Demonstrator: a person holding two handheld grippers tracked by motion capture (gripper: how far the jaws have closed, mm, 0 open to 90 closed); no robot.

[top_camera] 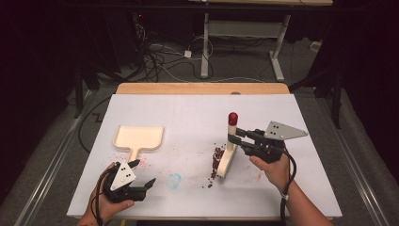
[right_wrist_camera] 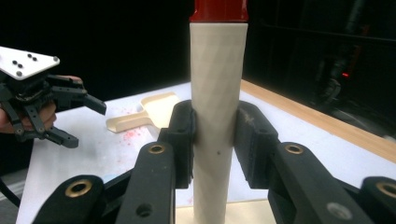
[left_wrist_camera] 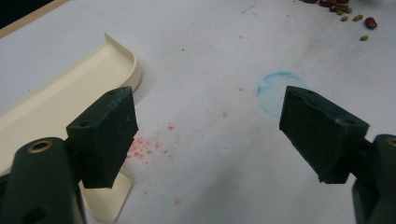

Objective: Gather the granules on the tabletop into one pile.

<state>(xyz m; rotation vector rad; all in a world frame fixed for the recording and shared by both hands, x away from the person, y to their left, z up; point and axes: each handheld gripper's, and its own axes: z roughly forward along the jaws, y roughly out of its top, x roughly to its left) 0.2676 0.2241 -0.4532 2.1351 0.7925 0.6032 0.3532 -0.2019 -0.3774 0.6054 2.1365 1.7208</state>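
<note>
My right gripper (top_camera: pixel 233 137) is shut on the upright cream handle (right_wrist_camera: pixel 218 88) of a sweeping tool with a red cap (top_camera: pixel 233 117). The tool's curved cream base (top_camera: pixel 225 164) rests on the white board beside a small pile of dark red beans (top_camera: pixel 217 157). A cream dustpan (top_camera: pixel 139 136) lies flat at the left, its handle pointing to the front. My left gripper (top_camera: pixel 145 172) is open just in front of that handle, nothing between its jaws. In the left gripper view (left_wrist_camera: pixel 212 126), the dustpan (left_wrist_camera: pixel 60 98) lies left of the jaws.
A white foam board (top_camera: pixel 197 113) covers the wooden table. A blue circle mark (top_camera: pixel 174 180) and pink specks (left_wrist_camera: pixel 140 147) lie near the left gripper. A few stray beans (left_wrist_camera: pixel 355 19) are scattered near the pile. Cables and a desk frame stand on the floor beyond.
</note>
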